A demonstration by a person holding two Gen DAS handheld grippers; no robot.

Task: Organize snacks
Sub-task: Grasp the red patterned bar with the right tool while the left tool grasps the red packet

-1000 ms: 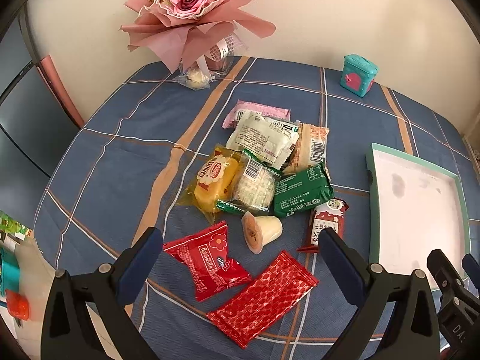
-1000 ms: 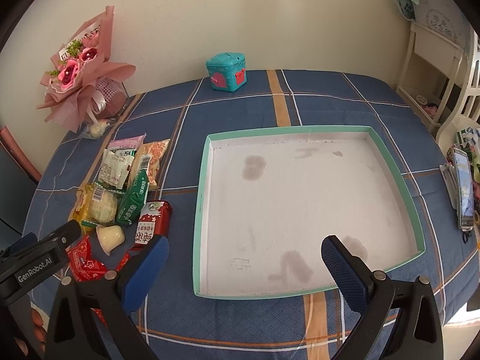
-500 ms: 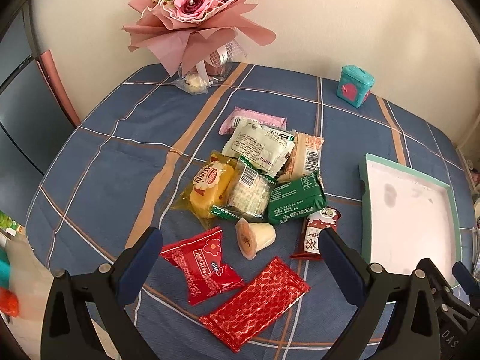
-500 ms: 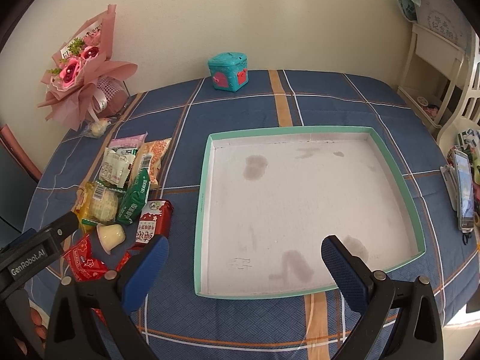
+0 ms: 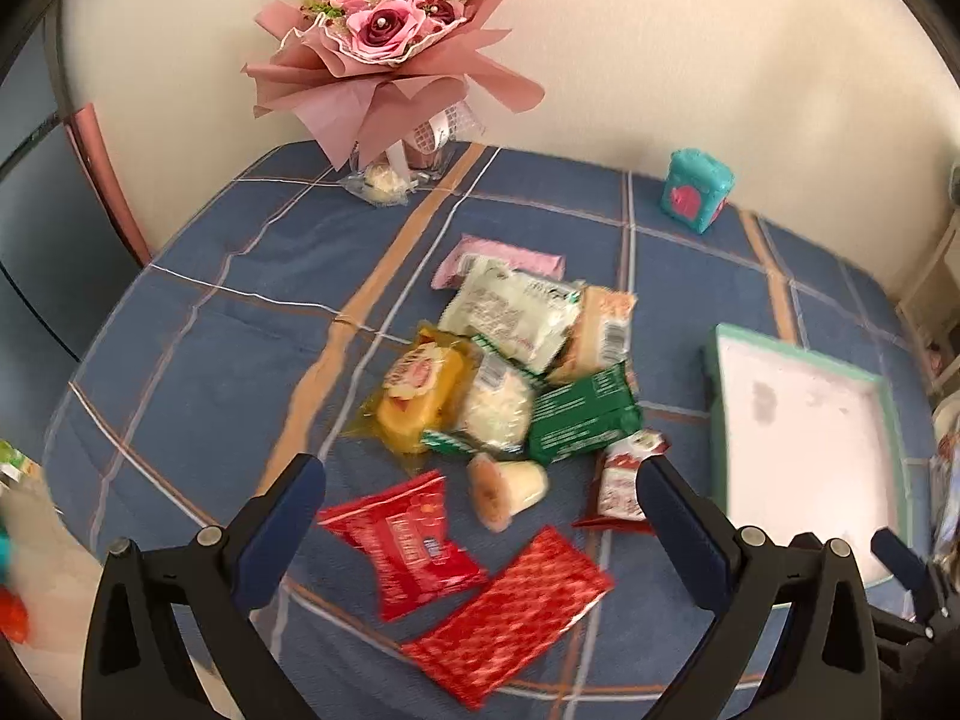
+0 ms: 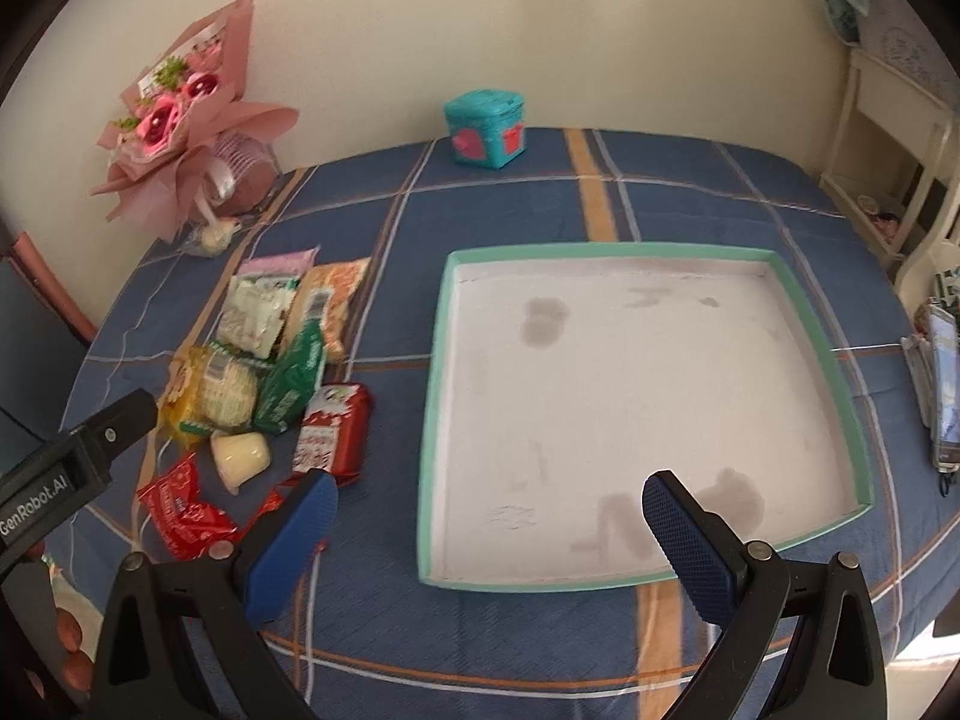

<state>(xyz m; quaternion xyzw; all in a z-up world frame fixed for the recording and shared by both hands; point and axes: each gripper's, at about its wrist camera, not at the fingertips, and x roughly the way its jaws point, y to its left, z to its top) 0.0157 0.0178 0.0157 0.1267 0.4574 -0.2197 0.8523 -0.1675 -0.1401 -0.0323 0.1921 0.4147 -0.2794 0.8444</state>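
A pile of snack packets lies on the blue checked tablecloth: a yellow packet [image 5: 420, 396], a green packet [image 5: 582, 417], a white packet [image 5: 510, 315], a jelly cup [image 5: 507, 489], a red packet [image 5: 402, 543] and a flat red patterned packet [image 5: 510, 609]. The pile also shows in the right wrist view [image 6: 270, 360]. A shallow teal-rimmed white tray [image 6: 798, 312] stands right of it, with nothing in it. My left gripper [image 5: 480, 516] is open and empty above the near snacks. My right gripper [image 6: 489, 522] is open and empty over the tray's near left corner.
A pink flower bouquet [image 5: 384, 54] stands at the back left against the wall. A small teal box [image 6: 486, 129] sits at the back of the table. A phone [image 6: 945, 390] lies at the table's right edge, by a white shelf [image 6: 894, 138].
My left gripper has pulled back and risen, so the snacks and tray look smaller and farther. The right gripper has shifted only slightly.
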